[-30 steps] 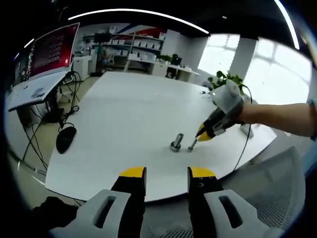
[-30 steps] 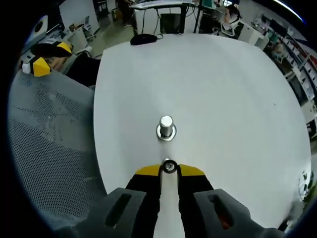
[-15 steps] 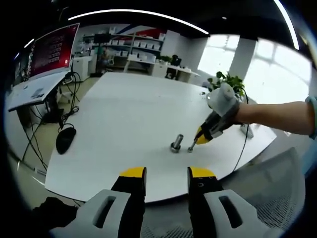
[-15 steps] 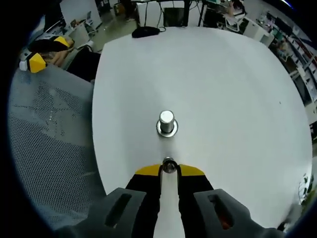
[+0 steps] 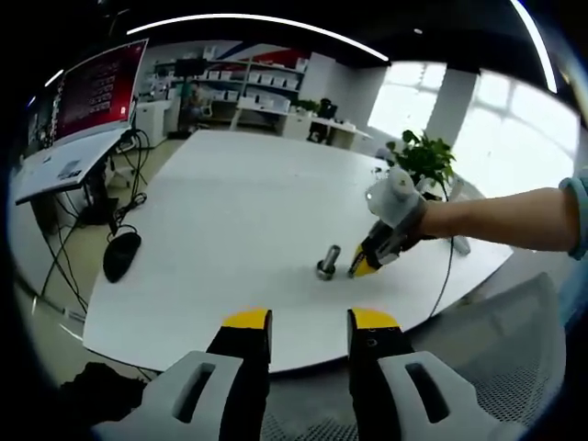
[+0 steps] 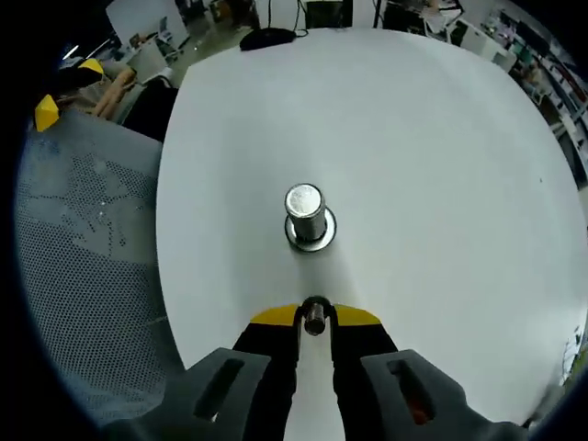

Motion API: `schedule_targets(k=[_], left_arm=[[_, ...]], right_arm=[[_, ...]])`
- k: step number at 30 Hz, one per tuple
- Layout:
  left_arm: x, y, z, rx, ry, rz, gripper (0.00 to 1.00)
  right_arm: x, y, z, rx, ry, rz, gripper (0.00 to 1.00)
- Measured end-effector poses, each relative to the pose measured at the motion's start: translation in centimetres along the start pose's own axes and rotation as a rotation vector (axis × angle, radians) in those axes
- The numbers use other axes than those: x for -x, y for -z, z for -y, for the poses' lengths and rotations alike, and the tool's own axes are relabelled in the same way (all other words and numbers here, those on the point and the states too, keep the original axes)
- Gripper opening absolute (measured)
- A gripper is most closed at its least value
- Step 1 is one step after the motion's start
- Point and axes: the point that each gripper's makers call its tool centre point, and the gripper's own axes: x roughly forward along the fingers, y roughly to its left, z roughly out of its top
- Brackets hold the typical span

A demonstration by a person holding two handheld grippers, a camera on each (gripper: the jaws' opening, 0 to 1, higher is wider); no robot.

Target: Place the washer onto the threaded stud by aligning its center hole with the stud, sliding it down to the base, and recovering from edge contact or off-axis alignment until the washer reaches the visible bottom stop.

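White tabletop (image 5: pixel 230 211) is spread across the left gripper view, with a red-lit screen (image 5: pixel 99 87) at ten o'clock, shelving at twelve, bright windows at two and a potted plant (image 5: pixel 424 156) beside them. The stud (image 5: pixel 328 262) is seen upright near the centre, and the right gripper (image 5: pixel 360 267) is held just beside it at three o'clock. The left gripper (image 5: pixel 309 322) is held with its jaws apart and nothing between them.

In the right gripper view, the washer (image 6: pixel 315 315) is pinched between the closed jaws of the right gripper (image 6: pixel 315 317), apart from the stud (image 6: pixel 308 217) at twelve o'clock. A mesh chair (image 6: pixel 87 266) is seen at nine o'clock.
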Motion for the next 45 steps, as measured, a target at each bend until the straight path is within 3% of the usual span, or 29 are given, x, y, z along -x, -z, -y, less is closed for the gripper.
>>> schedule_targets(k=[2, 6, 13, 23, 25, 30, 38, 45], left_arm=[[0.0, 0.1, 0.0, -0.001, 0.002, -0.004, 0.31], [-0.1, 0.1, 0.1, -0.002, 0.007, -0.005, 0.3], [-0.2, 0.0, 0.3, -0.01, 0.022, -0.008, 0.3], [-0.3, 0.8, 0.6, -0.009, 0.037, -0.055, 0.29], [-0.3, 0.6, 0.6, -0.014, 0.035, -0.046, 0.29], [-0.2, 1.1, 0.7, -0.012, 0.038, -0.07, 0.28], [0.1, 1.1, 0.6, -0.016, 0.024, -0.067, 0.29], [0.2, 0.9, 0.5, -0.018, 0.017, -0.05, 0.28]], right_arm=[[0.4, 0.1, 0.0, -0.032, 0.016, -0.004, 0.27], [2.0, 0.0, 0.0, -0.076, 0.01, 0.052, 0.3], [8.7, -0.1, -0.6, -0.198, 0.012, 0.273, 0.3], [17.3, 3.0, -1.6, -0.459, 0.041, 0.585, 0.3], [18.6, 3.9, -2.1, -0.535, 0.033, 0.651, 0.3], [20.6, 6.8, -3.3, -0.649, 0.061, 0.744, 0.3], [22.2, 10.2, -5.7, -0.814, 0.133, 0.816, 0.32], [20.6, 12.5, -7.9, -0.834, 0.177, 0.745, 0.32]])
